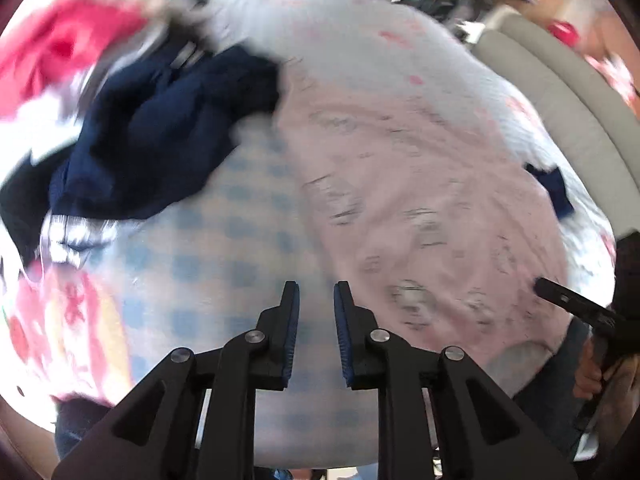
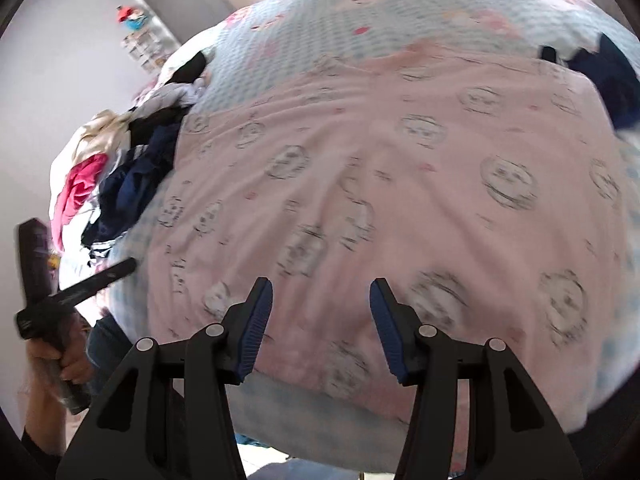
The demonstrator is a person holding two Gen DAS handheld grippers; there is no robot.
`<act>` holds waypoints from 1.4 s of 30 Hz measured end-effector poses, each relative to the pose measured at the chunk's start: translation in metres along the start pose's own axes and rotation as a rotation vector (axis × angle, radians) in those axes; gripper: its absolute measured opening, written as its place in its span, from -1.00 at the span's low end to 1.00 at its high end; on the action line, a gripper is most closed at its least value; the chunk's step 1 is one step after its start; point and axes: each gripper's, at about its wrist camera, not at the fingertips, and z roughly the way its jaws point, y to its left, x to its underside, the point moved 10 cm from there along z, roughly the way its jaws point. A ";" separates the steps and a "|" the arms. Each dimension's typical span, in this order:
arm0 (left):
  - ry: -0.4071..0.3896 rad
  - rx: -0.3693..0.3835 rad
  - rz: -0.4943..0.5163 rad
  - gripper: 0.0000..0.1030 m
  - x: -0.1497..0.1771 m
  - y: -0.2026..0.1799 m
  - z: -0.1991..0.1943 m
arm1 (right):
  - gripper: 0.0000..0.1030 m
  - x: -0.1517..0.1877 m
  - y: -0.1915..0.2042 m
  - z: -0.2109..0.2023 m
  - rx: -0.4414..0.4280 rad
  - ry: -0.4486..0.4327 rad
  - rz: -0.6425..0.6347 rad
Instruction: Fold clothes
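Pink garment (image 2: 380, 184) spread flat, pale pink with grey sketchy round cartoon-face prints and tiny red marks. Bedsheet (image 2: 304, 20) under it light blue-and-white check, with pink and red cartoon patches at far side. Clothes pile at left: navy garment (image 1: 160, 132), dark blue with white-striped trim; hot-pink garment (image 1: 60, 48) behind it; cream fabric (image 2: 104, 128) on top. Small navy piece (image 2: 612, 80) at far right. Both grippers black with blue ribbed pads (image 2: 256, 324). Wall white, wardrobe grey.
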 end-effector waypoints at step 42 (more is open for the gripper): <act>0.118 -0.001 0.094 -0.26 0.021 -0.064 0.034 | 0.13 0.078 -0.156 -0.076 0.264 0.054 0.286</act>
